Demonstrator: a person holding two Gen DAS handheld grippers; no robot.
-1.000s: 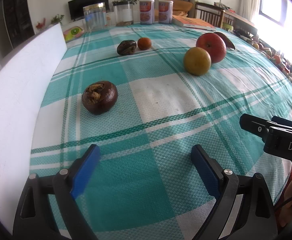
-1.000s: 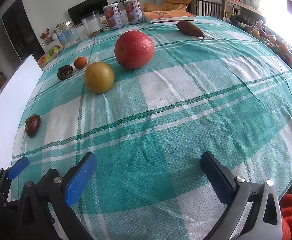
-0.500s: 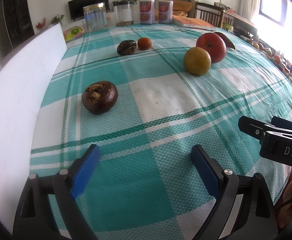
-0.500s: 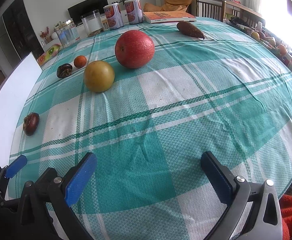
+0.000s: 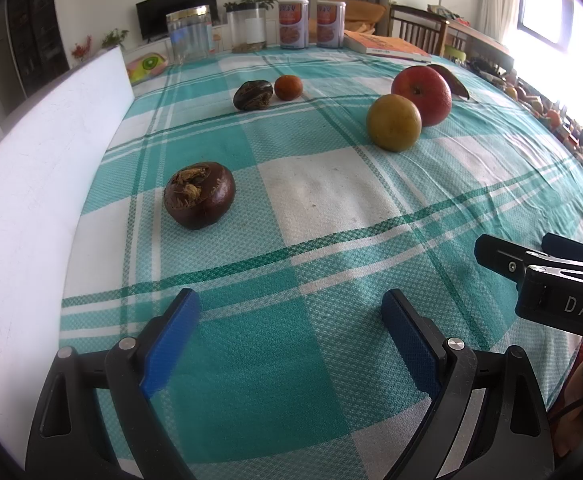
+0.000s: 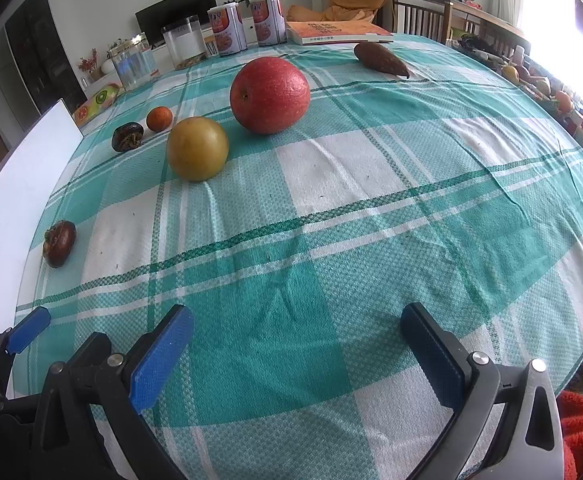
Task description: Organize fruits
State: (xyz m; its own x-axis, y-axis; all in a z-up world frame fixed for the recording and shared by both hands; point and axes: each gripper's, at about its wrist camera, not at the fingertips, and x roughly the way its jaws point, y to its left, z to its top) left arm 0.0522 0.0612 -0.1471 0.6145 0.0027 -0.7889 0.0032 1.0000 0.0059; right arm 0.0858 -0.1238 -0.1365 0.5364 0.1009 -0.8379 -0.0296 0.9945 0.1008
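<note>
Several fruits lie on a teal checked tablecloth (image 5: 331,184). A dark brown mangosteen (image 5: 199,195) is nearest my left gripper (image 5: 291,332), which is open and empty. A second dark fruit (image 5: 252,95) and a small orange (image 5: 288,87) lie farther back. A yellow round fruit (image 6: 197,149) and a big red apple (image 6: 269,95) lie ahead of my right gripper (image 6: 297,344), open and empty. A brown pointed fruit (image 6: 380,60) lies at the back right. The mangosteen shows at the left in the right wrist view (image 6: 58,243).
A white board (image 5: 31,184) stands along the table's left edge. Two cans (image 6: 247,26), glass jars (image 6: 183,42) and a book (image 6: 337,32) stand at the far edge. The right gripper's body (image 5: 551,284) shows at the right of the left wrist view.
My right gripper has moved slightly forward and left over the cloth. The left gripper and the fruits have not moved.
</note>
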